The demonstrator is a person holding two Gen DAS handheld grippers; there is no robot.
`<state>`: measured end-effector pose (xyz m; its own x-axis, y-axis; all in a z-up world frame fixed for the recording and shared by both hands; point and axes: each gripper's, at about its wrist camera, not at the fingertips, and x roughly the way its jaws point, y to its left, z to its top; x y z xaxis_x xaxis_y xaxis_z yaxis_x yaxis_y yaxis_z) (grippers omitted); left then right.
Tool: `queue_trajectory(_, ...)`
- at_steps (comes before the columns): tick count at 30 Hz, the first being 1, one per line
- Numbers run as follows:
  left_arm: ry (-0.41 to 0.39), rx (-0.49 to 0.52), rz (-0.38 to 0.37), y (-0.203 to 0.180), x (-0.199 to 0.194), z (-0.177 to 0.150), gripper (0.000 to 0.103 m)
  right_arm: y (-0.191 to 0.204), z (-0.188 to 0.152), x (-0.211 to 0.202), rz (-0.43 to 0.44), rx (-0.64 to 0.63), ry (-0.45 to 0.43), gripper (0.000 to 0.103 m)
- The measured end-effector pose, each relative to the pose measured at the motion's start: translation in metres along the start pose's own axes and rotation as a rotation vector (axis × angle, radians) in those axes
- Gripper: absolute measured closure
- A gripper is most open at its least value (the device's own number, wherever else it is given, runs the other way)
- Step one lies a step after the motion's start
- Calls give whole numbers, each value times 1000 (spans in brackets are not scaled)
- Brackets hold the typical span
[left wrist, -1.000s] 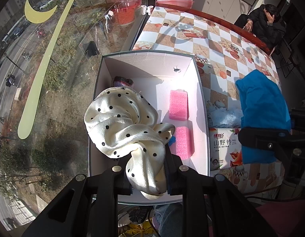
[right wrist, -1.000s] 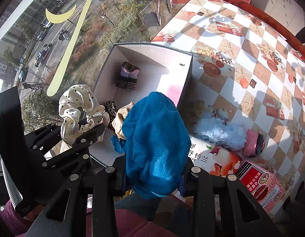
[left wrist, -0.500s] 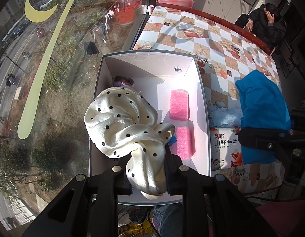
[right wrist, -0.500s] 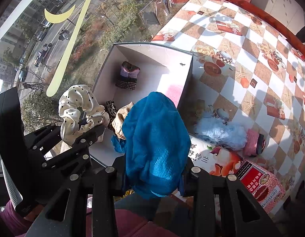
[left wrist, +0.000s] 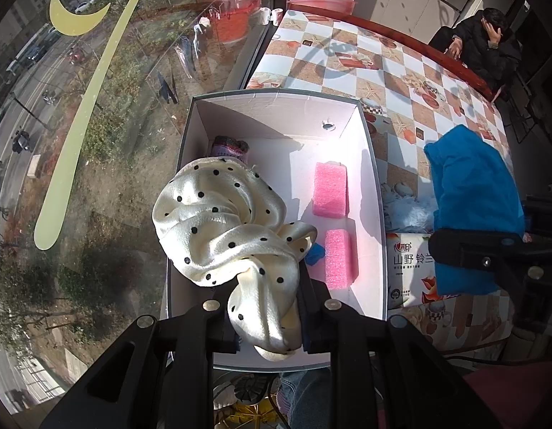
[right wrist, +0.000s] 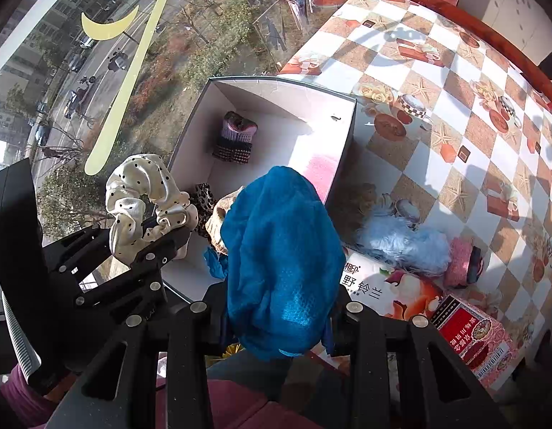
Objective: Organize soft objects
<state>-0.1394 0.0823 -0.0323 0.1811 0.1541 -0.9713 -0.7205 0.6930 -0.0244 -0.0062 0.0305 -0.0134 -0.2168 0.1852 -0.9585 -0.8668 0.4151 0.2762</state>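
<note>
My left gripper [left wrist: 267,307] is shut on a cream polka-dot scrunchie [left wrist: 225,228] and holds it above the near end of an open white box [left wrist: 276,107]. The scrunchie also shows in the right wrist view [right wrist: 143,200]. My right gripper [right wrist: 279,314] is shut on a blue cloth [right wrist: 283,264], held above the box's near right corner; the cloth also shows in the left wrist view [left wrist: 472,207]. Inside the box lie two pink sponges [left wrist: 330,190], a knitted pink sock [right wrist: 236,139], a leopard scrunchie [right wrist: 203,196] and a beige item [right wrist: 218,221].
The box [right wrist: 276,85] stands at the table's left edge beside a window. Right of it on the checked tablecloth [right wrist: 454,71] lie a pale blue fluffy item [right wrist: 404,243], a pink roll [right wrist: 462,261], a tissue pack [right wrist: 383,286] and a red packet [right wrist: 472,339]. A person [left wrist: 487,43] sits far right.
</note>
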Motion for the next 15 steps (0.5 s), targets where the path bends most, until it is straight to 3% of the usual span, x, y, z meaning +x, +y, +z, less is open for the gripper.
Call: queue_trajectory(15, 19, -27, 4, 7, 4, 3, 78, 2, 5, 3, 6, 0, 3, 66)
